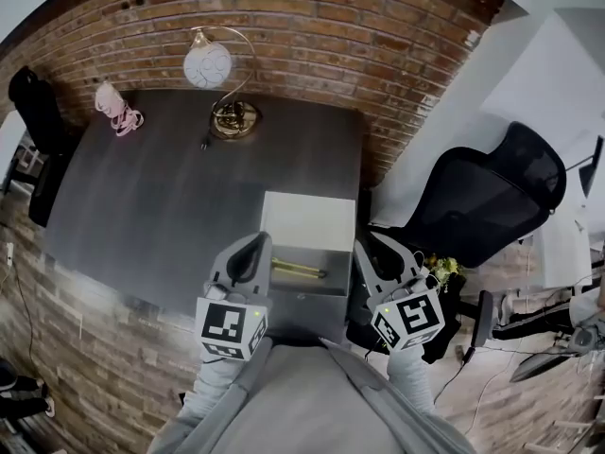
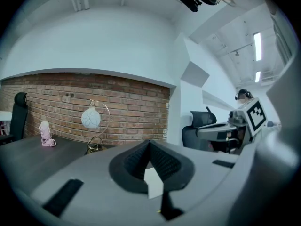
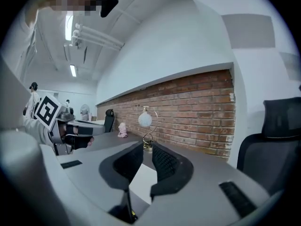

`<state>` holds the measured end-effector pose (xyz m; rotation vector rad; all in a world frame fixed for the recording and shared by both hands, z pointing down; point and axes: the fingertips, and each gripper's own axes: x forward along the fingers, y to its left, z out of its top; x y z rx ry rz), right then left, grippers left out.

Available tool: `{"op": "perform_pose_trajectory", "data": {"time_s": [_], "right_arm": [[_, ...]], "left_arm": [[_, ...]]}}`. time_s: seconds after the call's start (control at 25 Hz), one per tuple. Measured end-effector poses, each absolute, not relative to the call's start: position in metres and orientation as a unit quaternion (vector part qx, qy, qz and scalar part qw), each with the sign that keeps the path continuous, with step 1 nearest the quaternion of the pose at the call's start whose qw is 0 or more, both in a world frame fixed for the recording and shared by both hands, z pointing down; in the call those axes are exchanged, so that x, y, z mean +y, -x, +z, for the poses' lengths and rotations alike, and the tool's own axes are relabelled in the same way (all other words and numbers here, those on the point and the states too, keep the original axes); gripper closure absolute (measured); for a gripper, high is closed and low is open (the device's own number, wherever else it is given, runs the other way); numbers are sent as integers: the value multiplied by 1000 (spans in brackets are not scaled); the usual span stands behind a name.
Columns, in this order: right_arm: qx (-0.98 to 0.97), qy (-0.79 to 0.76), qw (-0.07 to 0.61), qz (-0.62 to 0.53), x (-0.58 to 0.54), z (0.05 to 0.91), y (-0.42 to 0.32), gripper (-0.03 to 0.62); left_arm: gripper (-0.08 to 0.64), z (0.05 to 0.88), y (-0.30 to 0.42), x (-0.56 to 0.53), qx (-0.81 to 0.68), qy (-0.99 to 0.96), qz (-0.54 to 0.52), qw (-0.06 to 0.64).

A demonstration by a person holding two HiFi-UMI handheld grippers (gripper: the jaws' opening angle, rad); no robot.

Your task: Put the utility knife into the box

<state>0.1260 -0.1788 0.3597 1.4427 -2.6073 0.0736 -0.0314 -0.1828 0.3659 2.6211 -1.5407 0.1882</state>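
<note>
Two grippers parked either side of white box (image 1: 307, 218), clear of its opening | left gripper (image 2: 150, 146) jaws pressed together, empty | right gripper (image 3: 146, 150) jaws slightly spread, pinching nothing | yellow utility knife (image 1: 298, 270) lying inside box on table (image 1: 170, 187) | drop-in likely done

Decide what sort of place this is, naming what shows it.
Probably an office or workroom: a dark grey desk stands against a red brick wall, with a black mesh office chair beside it and a white globe lamp on it.
</note>
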Motion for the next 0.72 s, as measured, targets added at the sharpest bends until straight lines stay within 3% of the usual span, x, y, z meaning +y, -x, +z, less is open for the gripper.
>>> {"op": "perform_pose_trajectory", "data": {"time_s": [0.32, 0.72], "right_arm": [[-855, -518, 32, 19, -169, 342, -152, 552], [-846, -530, 33, 42, -159, 356, -169, 575]], "left_arm": [[540, 366, 16, -182, -492, -867, 62, 49], [540, 376, 7, -178, -493, -866, 68, 60]]}}
